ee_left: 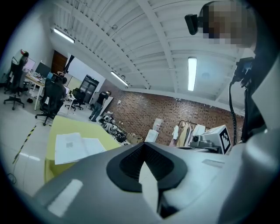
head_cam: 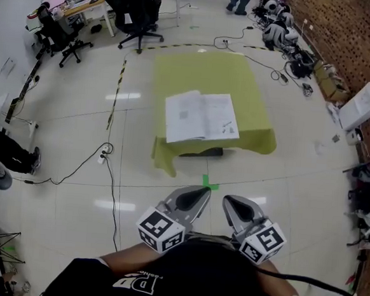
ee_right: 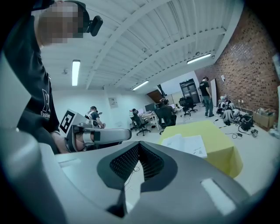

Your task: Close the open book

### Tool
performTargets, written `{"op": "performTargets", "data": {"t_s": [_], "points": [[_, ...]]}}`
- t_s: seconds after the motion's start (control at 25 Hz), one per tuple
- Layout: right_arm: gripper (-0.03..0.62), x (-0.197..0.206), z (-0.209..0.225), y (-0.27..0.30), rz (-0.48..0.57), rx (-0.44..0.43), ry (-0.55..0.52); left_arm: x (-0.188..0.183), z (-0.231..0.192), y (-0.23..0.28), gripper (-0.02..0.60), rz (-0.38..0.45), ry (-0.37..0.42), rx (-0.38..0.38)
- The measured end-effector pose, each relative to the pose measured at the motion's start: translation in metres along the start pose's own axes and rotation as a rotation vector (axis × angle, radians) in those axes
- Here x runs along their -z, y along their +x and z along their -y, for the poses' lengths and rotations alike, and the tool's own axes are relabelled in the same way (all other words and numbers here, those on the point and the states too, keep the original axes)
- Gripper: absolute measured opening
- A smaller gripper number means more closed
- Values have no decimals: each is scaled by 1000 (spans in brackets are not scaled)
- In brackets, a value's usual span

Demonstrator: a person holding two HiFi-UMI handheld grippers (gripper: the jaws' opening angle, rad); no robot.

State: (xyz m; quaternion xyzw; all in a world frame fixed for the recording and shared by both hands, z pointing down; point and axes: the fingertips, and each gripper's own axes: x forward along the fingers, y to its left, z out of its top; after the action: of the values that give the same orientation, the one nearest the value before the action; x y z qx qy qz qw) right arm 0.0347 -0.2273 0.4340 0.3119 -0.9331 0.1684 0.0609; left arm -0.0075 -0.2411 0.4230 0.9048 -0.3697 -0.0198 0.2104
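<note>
An open book (head_cam: 201,117) lies flat, white pages up, on a low table draped in a yellow-green cloth (head_cam: 204,69). Both grippers are held close to the person's body, well short of the table and touching nothing. My left gripper (head_cam: 197,193) and my right gripper (head_cam: 231,205) hang side by side over the floor, jaws together and empty. In the left gripper view the book (ee_left: 76,146) shows far off at the left, beyond my left gripper (ee_left: 146,151). From the right gripper view the book (ee_right: 186,144) lies ahead to the right of my right gripper (ee_right: 139,151).
A green tape mark (head_cam: 211,183) sits on the tiled floor just before the table. Cables (head_cam: 110,170) trail across the floor at left. Office chairs (head_cam: 139,19) and desks stand at the back, a brick wall with clutter (head_cam: 347,35) at right, and a white box (head_cam: 362,106) nearby.
</note>
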Motion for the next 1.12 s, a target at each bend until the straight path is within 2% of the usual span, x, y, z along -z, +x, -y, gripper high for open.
{"op": "performTargets", "data": {"t_s": [0.36, 0.56, 0.92, 1.12], "points": [[8, -7, 8, 30, -29, -7, -21, -2, -39, 5, 8, -9, -32, -16], [8, -10, 33, 45, -23, -31, 0, -1, -58, 23, 8, -19, -37, -48], [8, -51, 84, 88, -22, -175, -34, -42, -92, 70, 8, 23, -5, -162], [8, -62, 121, 95, -25, -218, -18, -51, -105, 101, 8, 34, -9, -221]]}}
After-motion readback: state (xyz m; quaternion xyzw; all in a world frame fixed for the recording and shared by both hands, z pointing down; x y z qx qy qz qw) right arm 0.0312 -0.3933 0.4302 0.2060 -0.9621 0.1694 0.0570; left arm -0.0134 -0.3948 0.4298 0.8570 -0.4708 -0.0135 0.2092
